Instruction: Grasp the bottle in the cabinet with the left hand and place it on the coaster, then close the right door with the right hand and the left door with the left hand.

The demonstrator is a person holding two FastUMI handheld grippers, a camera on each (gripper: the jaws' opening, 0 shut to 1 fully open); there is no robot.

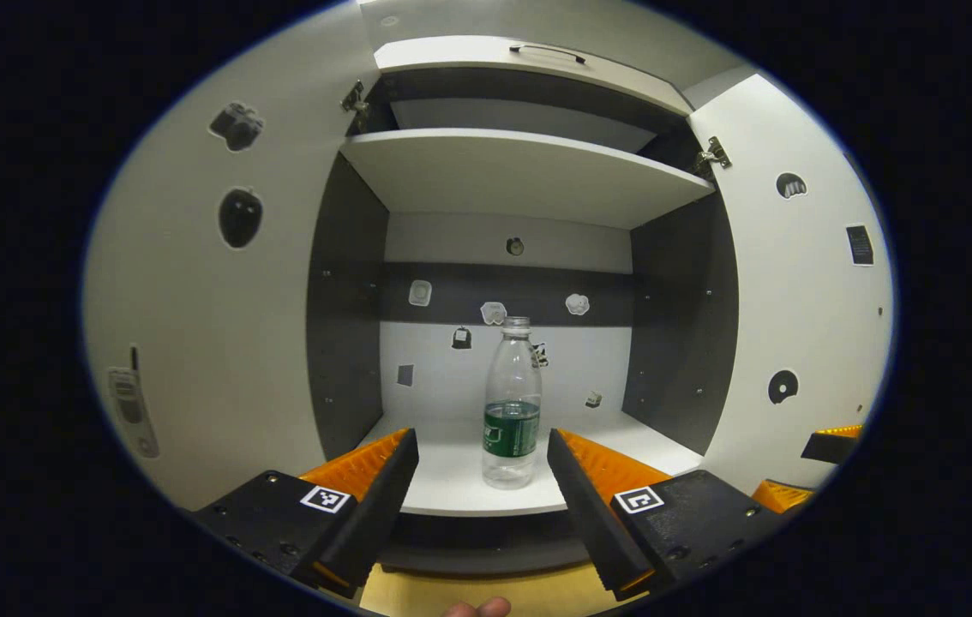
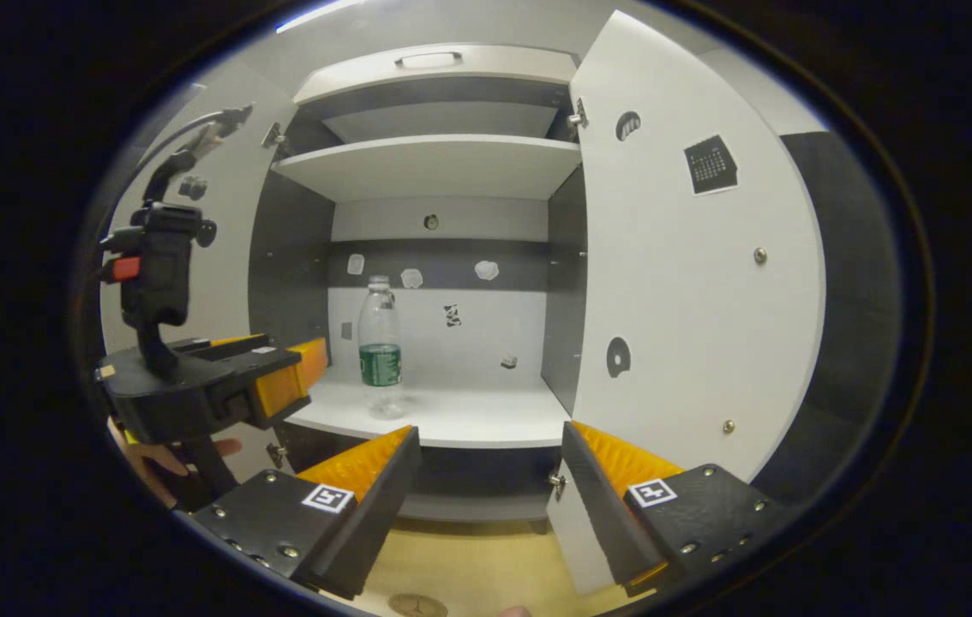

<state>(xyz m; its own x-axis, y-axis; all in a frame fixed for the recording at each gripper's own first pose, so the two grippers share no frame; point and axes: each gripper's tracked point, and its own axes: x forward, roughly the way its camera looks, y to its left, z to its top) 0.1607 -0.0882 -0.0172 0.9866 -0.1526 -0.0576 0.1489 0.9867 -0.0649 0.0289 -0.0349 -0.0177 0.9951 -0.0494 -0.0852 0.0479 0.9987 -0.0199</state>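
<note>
A clear plastic bottle point(image 1: 512, 403) with a green label stands upright near the front of the cabinet's lower shelf point(image 1: 452, 488). My left gripper point(image 1: 482, 441) is open just short of the shelf edge, with the bottle centred beyond the gap and not touched. In the right gripper view the bottle point(image 2: 381, 347) stands left of centre, and the left gripper point(image 2: 276, 364) hovers to its left at the shelf's corner. My right gripper point(image 2: 488, 437) is open and empty, below and in front of the shelf. A small round disc point(image 2: 417, 605), likely the coaster, lies on the wooden tabletop.
Both doors stand wide open: the left door point(image 1: 220, 343) and the right door point(image 1: 795, 326), the latter also close to my right gripper's right finger point(image 2: 692, 283). An upper shelf point(image 1: 520, 171) is bare. A wooden tabletop point(image 2: 469, 557) lies below the cabinet.
</note>
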